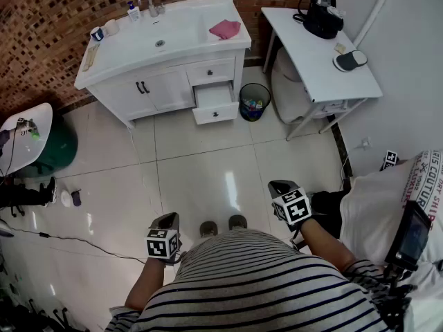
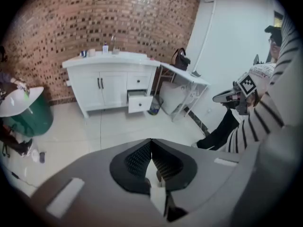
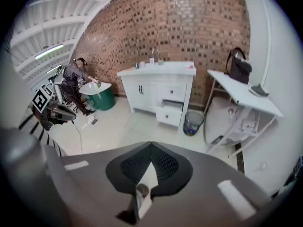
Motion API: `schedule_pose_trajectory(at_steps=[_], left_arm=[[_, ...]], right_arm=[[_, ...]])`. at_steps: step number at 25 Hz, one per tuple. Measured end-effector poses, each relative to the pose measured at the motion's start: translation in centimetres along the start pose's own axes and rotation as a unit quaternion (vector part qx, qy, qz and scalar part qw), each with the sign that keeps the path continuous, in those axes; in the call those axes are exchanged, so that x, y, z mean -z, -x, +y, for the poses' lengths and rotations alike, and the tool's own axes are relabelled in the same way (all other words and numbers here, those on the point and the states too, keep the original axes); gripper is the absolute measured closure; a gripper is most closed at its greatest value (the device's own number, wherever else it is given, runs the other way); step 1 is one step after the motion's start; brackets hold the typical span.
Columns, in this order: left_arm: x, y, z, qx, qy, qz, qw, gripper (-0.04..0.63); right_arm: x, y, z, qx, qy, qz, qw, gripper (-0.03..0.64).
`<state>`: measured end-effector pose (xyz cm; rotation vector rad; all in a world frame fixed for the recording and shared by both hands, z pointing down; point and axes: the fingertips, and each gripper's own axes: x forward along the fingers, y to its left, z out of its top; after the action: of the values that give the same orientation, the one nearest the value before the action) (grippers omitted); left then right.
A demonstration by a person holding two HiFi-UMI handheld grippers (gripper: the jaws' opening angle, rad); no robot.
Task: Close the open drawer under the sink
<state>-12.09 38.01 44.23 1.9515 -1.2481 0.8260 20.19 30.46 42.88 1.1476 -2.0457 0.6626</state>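
Observation:
A white vanity [image 1: 169, 81] with a sink [image 1: 160, 43] stands against the brick wall across the tiled floor. Its lower right drawer [image 1: 214, 103] is pulled open; the drawer above it is closed. The open drawer [image 2: 140, 102] is small in the left gripper view, and the same drawer [image 3: 169, 113] is seen from the right gripper view. Both grippers are held close to my body, far from the vanity. My left gripper [image 1: 166, 220] is shut and empty, with its jaw tips touching [image 2: 151, 141]. My right gripper [image 1: 279, 185] is shut and empty too [image 3: 151, 145].
A black waste bin [image 1: 254, 101] stands just right of the open drawer. Further right is a white table [image 1: 322, 61] carrying a black bag [image 1: 322, 11]. A pink cloth [image 1: 225, 28] lies on the vanity top. At left are a green tub [image 1: 57, 147], a round white table [image 1: 31, 126] and a floor cable [image 1: 76, 241].

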Motion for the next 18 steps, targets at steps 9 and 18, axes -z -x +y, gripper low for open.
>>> schedule_pose_trajectory(at_steps=[9,18], left_arm=[[-18.8,5.0,-6.5,0.023,-0.047,-0.255,0.9656,0.498],[-27.1,7.9,-7.6,0.042,-0.067,-0.355,0.9317,0.497]], right_arm=[[-18.2,9.7,-1.7,0.053,0.099,-0.308,0.945,0.617],[-25.3,13.1,-0.6,0.072,0.129,-0.424,0.893,0.617]])
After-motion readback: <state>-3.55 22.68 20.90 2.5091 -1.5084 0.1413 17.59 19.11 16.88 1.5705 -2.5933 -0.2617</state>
